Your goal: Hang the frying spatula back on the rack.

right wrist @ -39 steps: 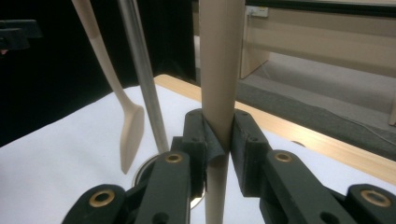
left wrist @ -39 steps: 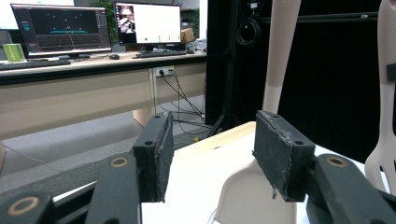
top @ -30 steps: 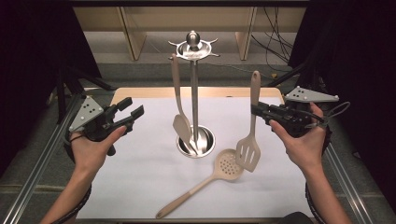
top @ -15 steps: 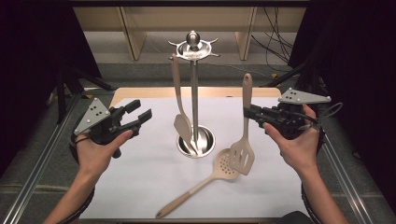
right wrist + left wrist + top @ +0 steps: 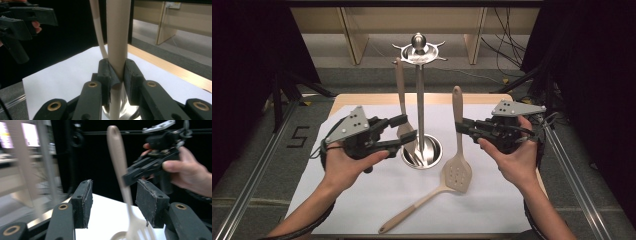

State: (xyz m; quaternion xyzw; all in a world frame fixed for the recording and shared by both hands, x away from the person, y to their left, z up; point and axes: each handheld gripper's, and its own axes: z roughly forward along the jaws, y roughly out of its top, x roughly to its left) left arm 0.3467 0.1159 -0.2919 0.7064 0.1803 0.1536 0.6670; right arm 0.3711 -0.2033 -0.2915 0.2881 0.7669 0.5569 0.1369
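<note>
Swinging further inward than half a second ago, the slotted spatula [image 5: 457, 150] now stands nearly upright, just right of the utensil stand [image 5: 419, 110], its blade over the lying spoon [image 5: 412, 212]. The right gripper [image 5: 460, 126] pinches its handle between pressed jaws. The left gripper [image 5: 406, 128], moved closer to the stand, has its jaws spread, holding nothing. White paper [image 5: 362, 200] covers the wooden table [image 5: 362, 98]; dark curtains [image 5: 247, 75] flank the room.
</note>
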